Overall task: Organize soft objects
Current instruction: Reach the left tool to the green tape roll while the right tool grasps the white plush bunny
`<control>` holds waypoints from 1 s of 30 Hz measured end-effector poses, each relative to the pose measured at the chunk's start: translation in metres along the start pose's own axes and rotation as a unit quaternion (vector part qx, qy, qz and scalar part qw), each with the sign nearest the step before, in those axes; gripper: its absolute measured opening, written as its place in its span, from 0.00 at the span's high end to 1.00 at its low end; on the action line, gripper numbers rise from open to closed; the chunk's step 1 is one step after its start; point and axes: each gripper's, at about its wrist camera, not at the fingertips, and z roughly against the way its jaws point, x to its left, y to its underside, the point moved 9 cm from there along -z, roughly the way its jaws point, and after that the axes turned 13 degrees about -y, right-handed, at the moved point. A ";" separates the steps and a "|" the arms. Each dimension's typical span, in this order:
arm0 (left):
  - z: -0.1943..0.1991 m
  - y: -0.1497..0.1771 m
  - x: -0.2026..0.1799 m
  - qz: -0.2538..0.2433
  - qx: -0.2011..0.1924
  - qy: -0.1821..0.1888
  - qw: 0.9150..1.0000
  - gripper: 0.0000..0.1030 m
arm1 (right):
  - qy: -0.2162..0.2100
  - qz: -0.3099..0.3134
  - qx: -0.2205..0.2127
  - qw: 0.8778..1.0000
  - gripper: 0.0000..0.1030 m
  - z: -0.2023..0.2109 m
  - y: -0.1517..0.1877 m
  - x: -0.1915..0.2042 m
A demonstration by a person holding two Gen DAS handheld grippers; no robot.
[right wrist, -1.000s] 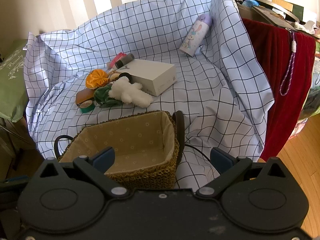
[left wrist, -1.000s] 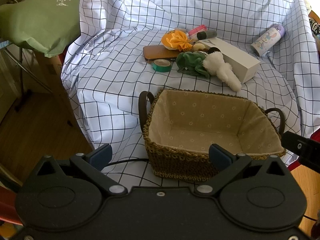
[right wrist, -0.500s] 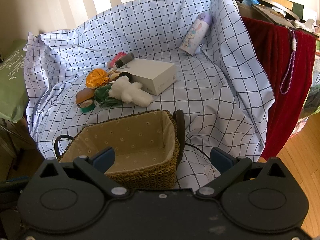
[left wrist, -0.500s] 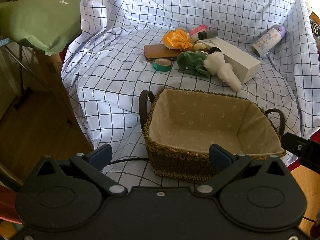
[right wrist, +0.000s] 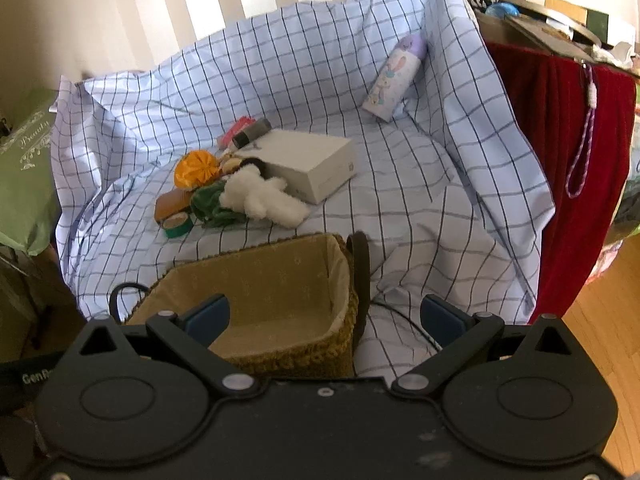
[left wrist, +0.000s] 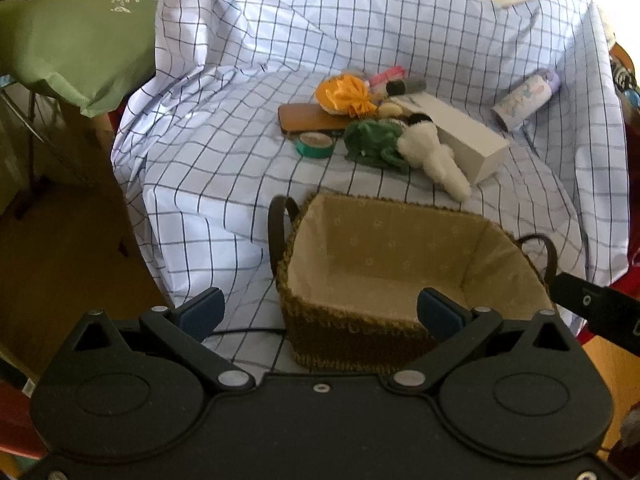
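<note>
A woven basket (left wrist: 348, 344) (right wrist: 316, 356) with a beige lining stands empty at the near edge of the checked cloth. Behind it lie a white fluffy toy (left wrist: 434, 158) (right wrist: 260, 196), a green soft toy (left wrist: 372, 142) (right wrist: 210, 204) and an orange fabric flower (left wrist: 346, 94) (right wrist: 196, 168). My left gripper (left wrist: 322, 312) hangs open in front of the basket, holding nothing. Open as well, my right gripper (right wrist: 326, 316) sits above the basket's near right corner, empty.
A white box (left wrist: 460, 136) (right wrist: 316, 164), a brown case (left wrist: 308, 118), a green tape roll (left wrist: 316, 146) (right wrist: 178, 226) and a printed bottle (left wrist: 524, 98) (right wrist: 394, 78) lie on the cloth. A green cushion (left wrist: 68, 36) is at left; red fabric (right wrist: 560, 152) hangs at right.
Both views have shifted slightly, with the objects a little lower in frame. Nothing on the cloth has moved and both grippers stay open.
</note>
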 end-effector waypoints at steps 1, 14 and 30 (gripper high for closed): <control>0.000 -0.003 0.001 0.003 -0.002 0.001 1.000 0.04 | -0.002 0.001 -0.005 1.000 0.01 0.000 -0.003 0.000; -0.027 -0.047 0.010 -0.007 -0.015 0.000 1.000 0.04 | -0.037 0.048 -0.027 0.998 0.01 -0.032 -0.053 0.017; -0.088 -0.087 0.005 -0.020 0.010 -0.006 1.000 0.04 | -0.060 0.153 0.070 0.984 0.23 -0.150 -0.077 0.047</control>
